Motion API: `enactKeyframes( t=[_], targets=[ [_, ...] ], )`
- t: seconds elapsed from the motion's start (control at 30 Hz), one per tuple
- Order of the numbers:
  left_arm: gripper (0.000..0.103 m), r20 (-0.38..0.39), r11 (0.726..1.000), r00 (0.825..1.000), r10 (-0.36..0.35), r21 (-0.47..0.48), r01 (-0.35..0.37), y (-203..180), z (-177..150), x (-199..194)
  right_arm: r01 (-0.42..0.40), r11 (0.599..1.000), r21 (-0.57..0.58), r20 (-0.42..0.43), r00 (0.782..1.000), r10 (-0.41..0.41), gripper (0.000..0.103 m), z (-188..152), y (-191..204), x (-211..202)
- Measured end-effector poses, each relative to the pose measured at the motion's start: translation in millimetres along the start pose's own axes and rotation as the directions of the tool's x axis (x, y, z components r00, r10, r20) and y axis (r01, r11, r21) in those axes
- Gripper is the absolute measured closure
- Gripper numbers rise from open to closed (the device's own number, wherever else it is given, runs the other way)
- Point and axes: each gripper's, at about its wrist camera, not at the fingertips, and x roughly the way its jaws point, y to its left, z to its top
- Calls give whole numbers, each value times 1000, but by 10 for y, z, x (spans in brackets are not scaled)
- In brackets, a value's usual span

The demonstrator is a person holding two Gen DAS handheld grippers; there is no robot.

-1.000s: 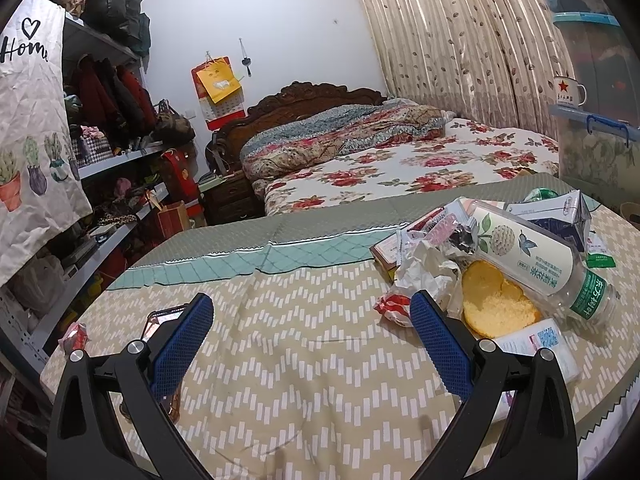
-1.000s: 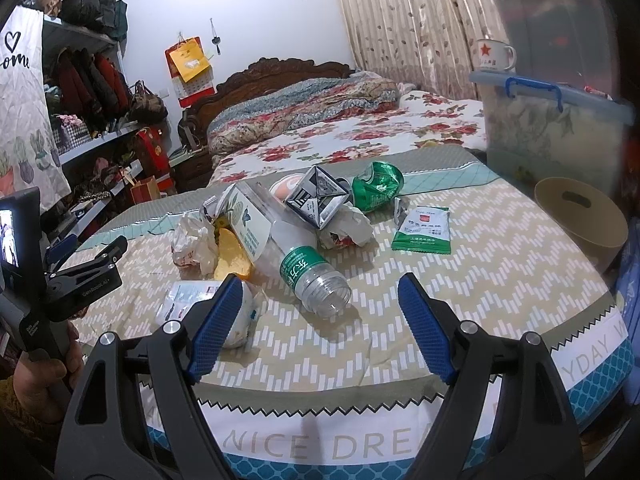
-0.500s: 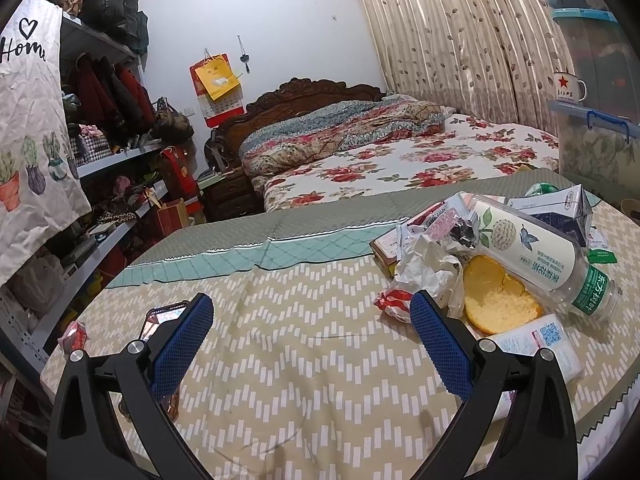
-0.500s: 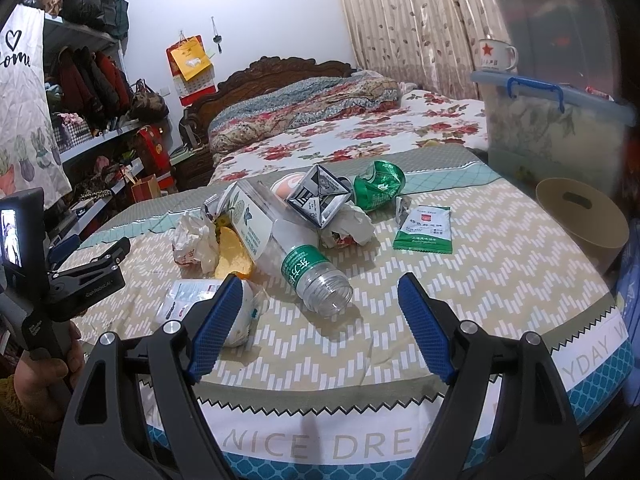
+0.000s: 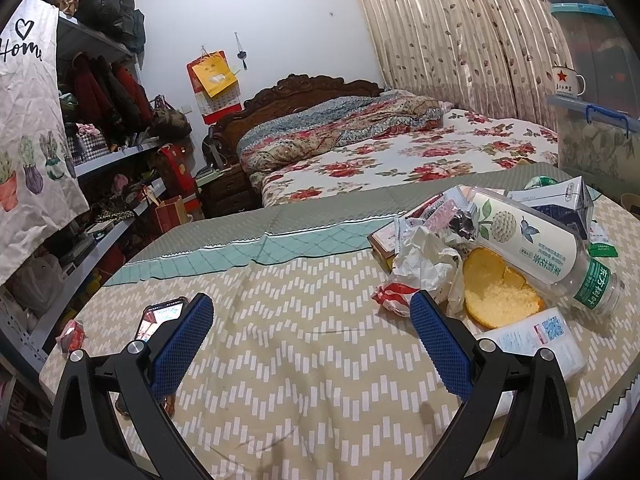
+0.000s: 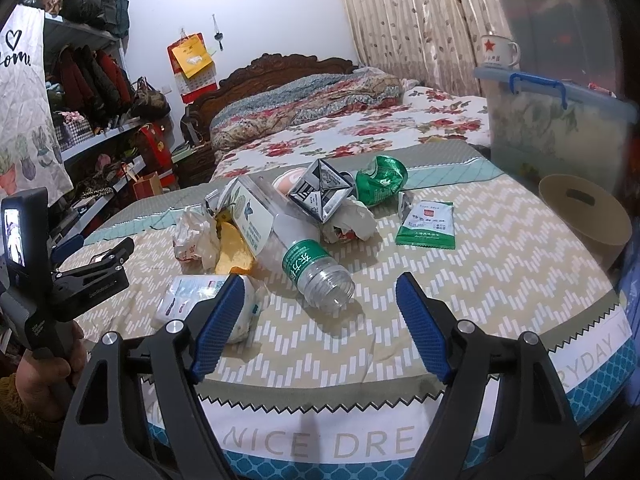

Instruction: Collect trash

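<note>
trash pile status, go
Left gripper open, empty. Right gripper open, empty. Trash pile untouched on table. Bin at right edge, path clear.

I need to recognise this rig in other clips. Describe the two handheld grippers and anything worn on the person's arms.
Both the left gripper and the right gripper have matte black plastic arms with silver pivot bolts, ending in fingers faced with blue textured pads. Seen from the right wrist, the left unit has a black handle with a small lit screen and pale lettering. A mustard knitted cuff shows at the wrist.
</note>
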Motion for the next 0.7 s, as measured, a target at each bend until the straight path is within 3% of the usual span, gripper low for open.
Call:
enactKeyframes(
  t=[0.27, 0.47, 0.7],
  targets=[
    [9, -19, 1000, 1000, -14, 7, 14, -6, 6, 33, -10, 1000, -15, -21, 1000, 9, 32, -11, 30, 25],
    [9, -31, 996, 995, -91, -1, 91, 18, 3, 51, -13, 1000, -24, -58, 998, 12, 37, -11, 33, 112],
    [9, -59, 996, 994, -87, 16, 88, -17, -11, 145, -21, 999, -42, -77, 997, 18, 38, -8, 68, 174]
  ],
)
